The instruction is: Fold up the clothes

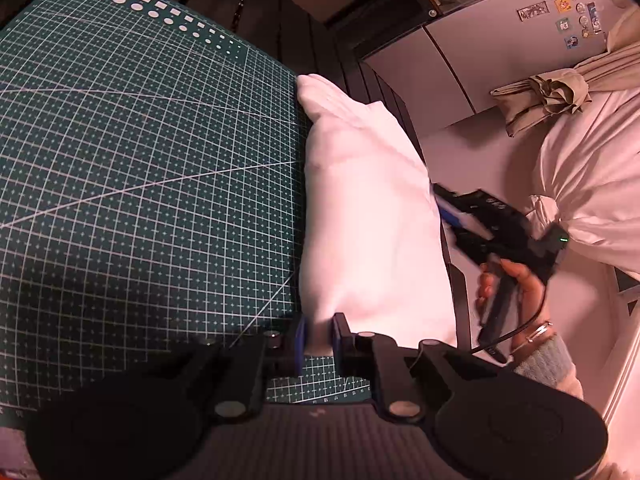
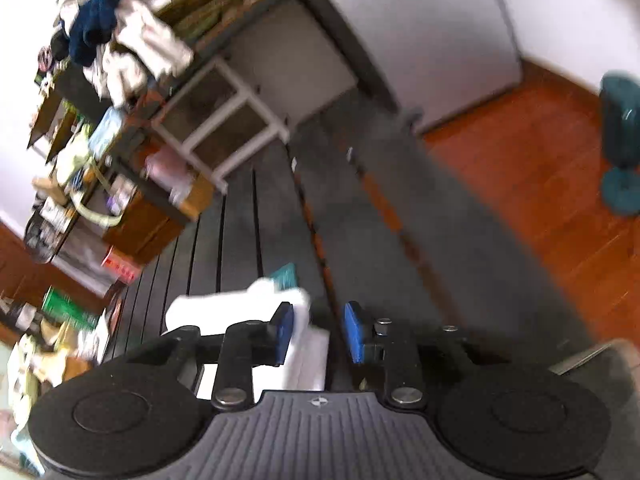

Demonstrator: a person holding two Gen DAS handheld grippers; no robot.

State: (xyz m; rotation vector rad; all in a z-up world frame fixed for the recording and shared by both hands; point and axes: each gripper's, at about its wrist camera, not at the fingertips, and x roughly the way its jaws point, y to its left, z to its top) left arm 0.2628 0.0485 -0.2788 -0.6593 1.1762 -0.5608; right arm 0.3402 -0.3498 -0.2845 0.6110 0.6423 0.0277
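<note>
White folded cloth garment point(image 1: 368, 216) lies right of centre along the right edge of a green gridded cutting mat point(image 1: 140, 160). At lower centre, the left gripper point(image 1: 319, 338) pinches its near corner. The right gripper point(image 2: 318, 332), blurred, has its jaws spread, holding nothing.

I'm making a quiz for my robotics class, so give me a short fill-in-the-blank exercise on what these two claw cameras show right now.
1. The left claw is pinching the near edge of a folded ____ garment.
2. That garment lies along the right edge of a green gridded cutting ____.
3. The right claw has its fingers ____, gripping nothing.
4. The floor in the right wrist view is made of ____.

Missing words: white; mat; open; wood
</note>
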